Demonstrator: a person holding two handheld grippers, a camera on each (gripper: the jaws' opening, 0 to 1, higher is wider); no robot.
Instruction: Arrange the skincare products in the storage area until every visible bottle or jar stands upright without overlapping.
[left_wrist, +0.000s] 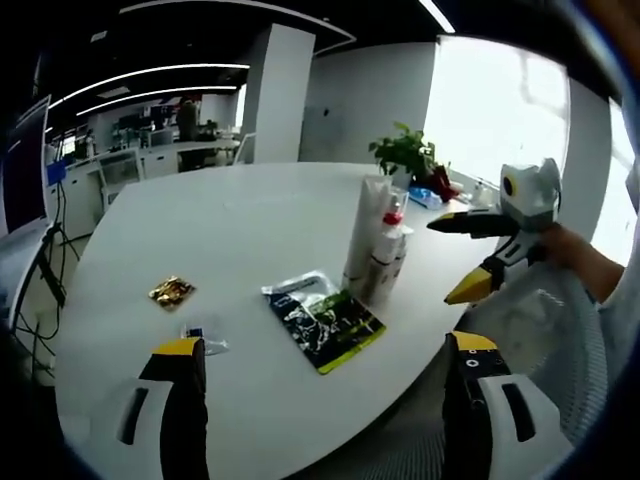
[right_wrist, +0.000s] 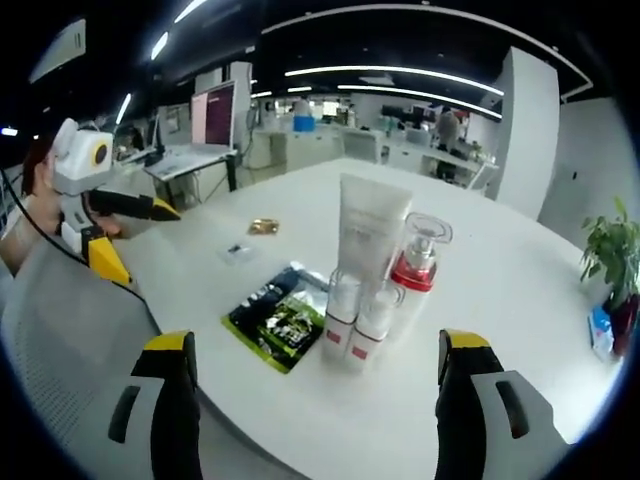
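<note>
On the white table (right_wrist: 520, 290) a cluster of skincare products stands upright and close together: a tall white tube (right_wrist: 370, 235), a clear pump bottle with a red collar (right_wrist: 418, 262), and two small white bottles (right_wrist: 341, 315) (right_wrist: 372, 325) in front. From the other side I see the tube (left_wrist: 368, 222) and the pump bottle (left_wrist: 390, 245) pressed together. My right gripper (right_wrist: 316, 345) is open, short of the small bottles, holding nothing. It also shows in the air beside the table (left_wrist: 462, 257). My left gripper (left_wrist: 324, 345) is open over the near edge, and appears off the table's side (right_wrist: 140, 240).
A black-and-green flat packet (left_wrist: 322, 320) (right_wrist: 285, 315) lies beside the cluster. A small gold packet (left_wrist: 171, 292) (right_wrist: 264, 227) and a clear sachet (left_wrist: 200, 333) (right_wrist: 238, 252) lie further out. A potted plant (left_wrist: 405, 152) and a blue box (right_wrist: 600, 330) sit at the far edge.
</note>
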